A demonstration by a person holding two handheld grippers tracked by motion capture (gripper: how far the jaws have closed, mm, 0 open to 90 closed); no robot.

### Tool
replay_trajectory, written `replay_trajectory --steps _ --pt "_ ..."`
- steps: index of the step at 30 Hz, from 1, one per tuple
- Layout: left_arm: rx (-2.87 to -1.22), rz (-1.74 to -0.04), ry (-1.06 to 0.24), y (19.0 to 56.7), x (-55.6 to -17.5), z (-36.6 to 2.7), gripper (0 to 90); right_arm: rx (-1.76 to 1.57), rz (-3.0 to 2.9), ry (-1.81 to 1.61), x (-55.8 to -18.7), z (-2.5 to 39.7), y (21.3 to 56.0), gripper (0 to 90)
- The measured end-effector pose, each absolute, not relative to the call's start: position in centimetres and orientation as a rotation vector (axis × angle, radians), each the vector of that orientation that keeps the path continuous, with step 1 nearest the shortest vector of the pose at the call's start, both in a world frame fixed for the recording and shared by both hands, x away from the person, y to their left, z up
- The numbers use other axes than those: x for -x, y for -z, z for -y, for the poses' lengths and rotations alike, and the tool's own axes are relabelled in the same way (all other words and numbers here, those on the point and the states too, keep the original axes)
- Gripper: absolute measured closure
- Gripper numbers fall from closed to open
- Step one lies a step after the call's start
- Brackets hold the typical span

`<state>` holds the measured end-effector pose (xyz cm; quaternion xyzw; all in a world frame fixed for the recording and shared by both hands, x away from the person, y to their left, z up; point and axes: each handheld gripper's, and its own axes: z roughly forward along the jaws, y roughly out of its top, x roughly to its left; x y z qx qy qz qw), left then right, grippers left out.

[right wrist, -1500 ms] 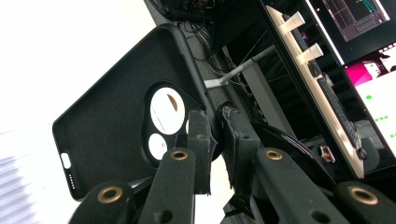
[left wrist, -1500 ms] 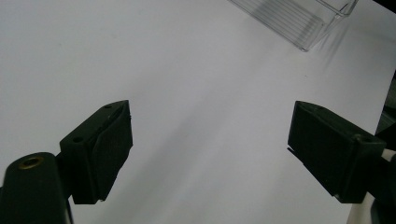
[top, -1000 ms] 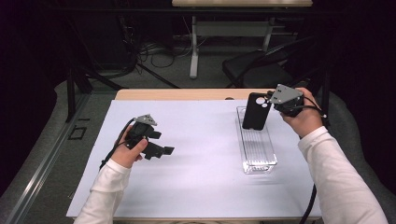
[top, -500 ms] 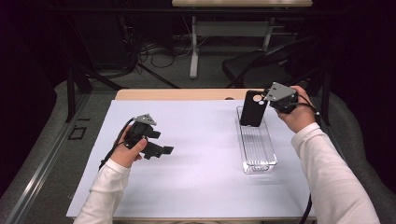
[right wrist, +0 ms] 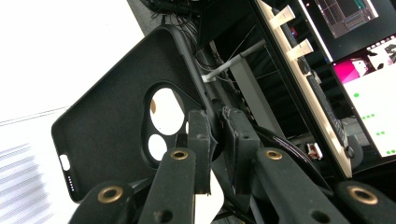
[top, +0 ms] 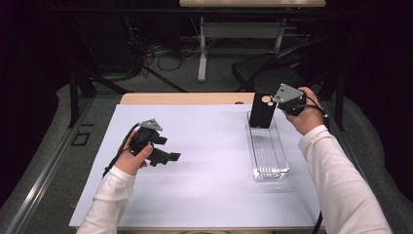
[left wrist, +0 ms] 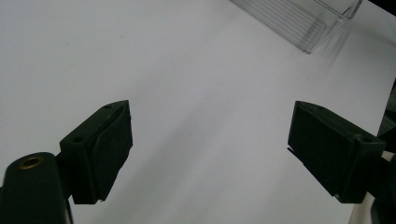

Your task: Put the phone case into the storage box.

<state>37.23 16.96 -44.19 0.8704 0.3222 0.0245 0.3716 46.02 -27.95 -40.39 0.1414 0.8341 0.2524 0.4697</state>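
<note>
Right gripper (top: 275, 103): held up at about 2 o'clock over the table, jaws pinched tight on the edge of a black phone case (top: 263, 110); in the right gripper view (right wrist: 215, 135) the two jaws meet on the case's rim beside its camera cutout.
Phone case: upright, its lower end dipping into the far end of the clear tray (top: 268, 151); whether it touches the tray floor cannot be told. From the gripper's own camera the case (right wrist: 112, 130) shows its inner face, the camera opening and a row of small holes along one end.
Clear tray: long, ribbed, transparent, lying on the white sheet (top: 209, 161) at about 3 o'clock, its length running from near to far.
Left gripper (top: 165, 157): low over the sheet at about 9 o'clock, jaws spread wide and holding nothing; in its own view (left wrist: 210, 149) bare white paper lies between them, with a corner of the tray (left wrist: 303, 18) toward 1 o'clock.
Hands: white sleeves (top: 341, 180) reach in from the near edge, one hand on each tool.
Table: a wooden edge (top: 185, 98) shows beyond the sheet at 12 o'clock.
</note>
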Motion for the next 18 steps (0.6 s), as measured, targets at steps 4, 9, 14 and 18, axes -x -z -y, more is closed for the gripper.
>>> replay_trajectory --steps 4,9,14,18 --pt "-2.225 -0.832 -0.055 44.2 -37.3 -16.9 14.1 -0.343 -2.037 -0.611 -46.3 27.9 40.5 82.0" --pt "-2.225 -0.835 -0.053 44.2 -37.4 -17.2 14.0 -0.342 -2.028 -0.607 -46.8 27.7 40.6 81.9" --pt "-2.219 -0.844 -0.06 44.2 -37.4 -17.5 14.1 -0.316 -2.029 -0.591 -47.1 27.4 40.9 82.0" --pt "-2.221 -0.846 -0.057 44.2 -37.4 -17.6 14.1 -0.302 -2.02 -0.575 -47.3 27.1 41.1 81.9"
